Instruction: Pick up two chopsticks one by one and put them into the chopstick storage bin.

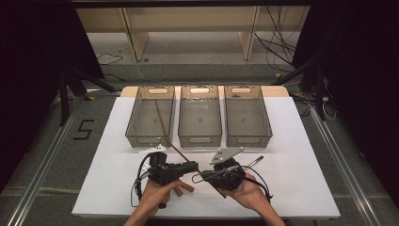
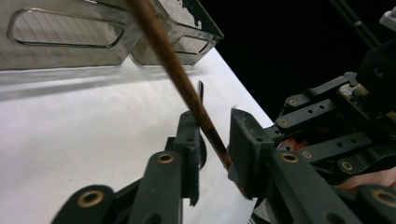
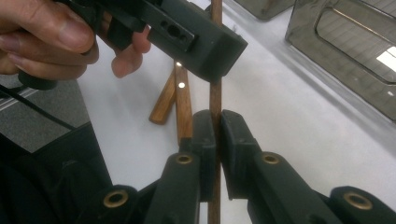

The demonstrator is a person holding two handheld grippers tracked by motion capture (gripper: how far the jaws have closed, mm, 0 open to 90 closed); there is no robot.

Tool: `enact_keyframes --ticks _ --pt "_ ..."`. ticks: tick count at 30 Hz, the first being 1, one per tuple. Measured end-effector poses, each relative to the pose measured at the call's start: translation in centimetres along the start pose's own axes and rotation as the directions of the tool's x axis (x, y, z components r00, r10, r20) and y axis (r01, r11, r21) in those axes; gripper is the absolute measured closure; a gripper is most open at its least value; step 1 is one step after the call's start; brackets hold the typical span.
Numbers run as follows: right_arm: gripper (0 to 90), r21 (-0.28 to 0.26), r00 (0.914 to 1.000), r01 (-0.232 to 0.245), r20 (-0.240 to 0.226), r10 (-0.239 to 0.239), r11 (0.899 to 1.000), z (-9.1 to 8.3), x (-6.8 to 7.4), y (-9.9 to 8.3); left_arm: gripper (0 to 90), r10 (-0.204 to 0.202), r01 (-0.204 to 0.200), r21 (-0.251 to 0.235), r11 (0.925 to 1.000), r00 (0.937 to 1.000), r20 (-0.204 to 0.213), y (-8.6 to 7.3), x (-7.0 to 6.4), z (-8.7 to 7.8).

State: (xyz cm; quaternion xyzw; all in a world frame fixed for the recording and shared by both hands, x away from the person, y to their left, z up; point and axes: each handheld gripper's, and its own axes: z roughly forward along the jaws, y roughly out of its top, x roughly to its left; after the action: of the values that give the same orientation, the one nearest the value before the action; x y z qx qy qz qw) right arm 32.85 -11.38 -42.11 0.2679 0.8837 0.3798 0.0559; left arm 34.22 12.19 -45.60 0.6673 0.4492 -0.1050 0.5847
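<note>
My right gripper [image 3: 216,128] clamps the stick [image 3: 215,100]; left gripper [image 2: 212,140] is apart around it. Stiff, light, thin: grip mid-shaft.

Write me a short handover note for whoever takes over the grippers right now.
Right gripper: shut on a thin wooden stick.
Left gripper: jaws around the same stick, with a gap on one side, so no firm grip.
Things: two wooden handles lie on the white table; three grey bins stand behind. A thin stick leans in the left one.
Done: one stick lifted.
Left: probably placing it in a bin.
</note>
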Motion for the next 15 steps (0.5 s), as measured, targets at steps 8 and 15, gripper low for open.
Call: enact_keyframes --ticks 8,15 --pt "84.6 -0.016 0.9999 0.005 -0.012 -0.005 1.000 -0.1 0.2 0.0 83.9 -0.048 0.049 -0.012 0.9987 0.9951 0.086 0.2 0.1 -0.4" --pt "63.9 -0.068 0.9990 -0.025 -0.040 0.022 0.997 -1.6 -0.5 -0.2 84.5 0.014 -0.012 -0.029 0.9995 0.9989 0.044 0.9 -0.1 -1.6"
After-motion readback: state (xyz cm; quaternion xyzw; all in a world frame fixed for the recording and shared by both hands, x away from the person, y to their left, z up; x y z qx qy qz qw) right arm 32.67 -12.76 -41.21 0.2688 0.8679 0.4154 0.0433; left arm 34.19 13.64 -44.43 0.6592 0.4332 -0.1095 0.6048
